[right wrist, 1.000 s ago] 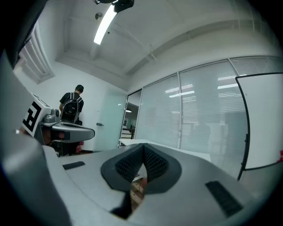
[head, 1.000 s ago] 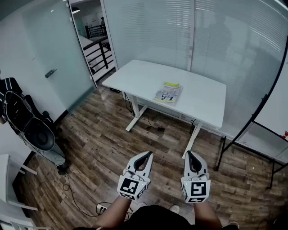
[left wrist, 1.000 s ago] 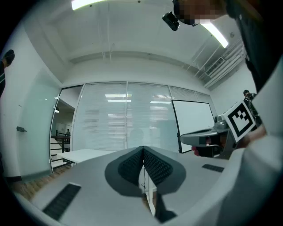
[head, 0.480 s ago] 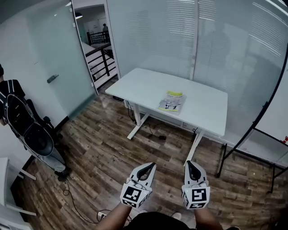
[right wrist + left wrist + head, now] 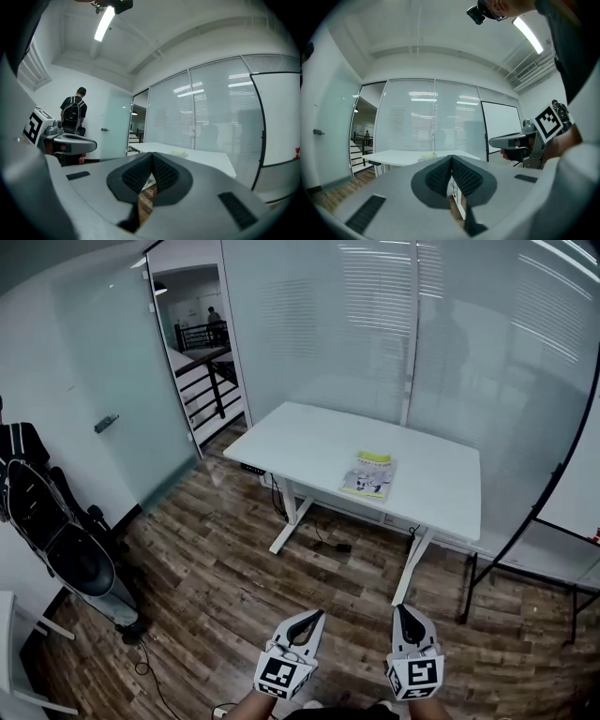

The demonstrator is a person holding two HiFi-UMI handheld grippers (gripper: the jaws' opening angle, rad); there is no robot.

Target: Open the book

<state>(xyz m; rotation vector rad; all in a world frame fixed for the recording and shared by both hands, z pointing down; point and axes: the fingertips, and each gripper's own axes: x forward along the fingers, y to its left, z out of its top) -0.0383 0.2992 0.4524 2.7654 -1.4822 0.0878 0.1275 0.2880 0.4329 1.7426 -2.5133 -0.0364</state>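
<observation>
A closed book [image 5: 368,474] with a yellow-green and white cover lies flat on the white desk [image 5: 300,442], towards its right half. Both grippers hang low in the head view, over the wooden floor and well short of the desk. My left gripper [image 5: 314,616] is shut with nothing in it. My right gripper [image 5: 403,609] is shut too, and empty. In the left gripper view the jaws [image 5: 451,158] meet at their tips, with the desk [image 5: 401,157] far behind. The right gripper view shows closed jaws [image 5: 152,155] and the book [image 5: 179,153] on the distant desk.
Frosted glass walls stand behind the desk, with a glass door [image 5: 122,381] at the left. A whiteboard stand [image 5: 548,512] leans at the right. A black office chair with a backpack [image 5: 56,540] and a white chair [image 5: 14,643] are at the left. Cables lie under the desk.
The desk and book have slid lower and slightly right in the head view. Both grippers have sunk towards the bottom edge, still shut.
</observation>
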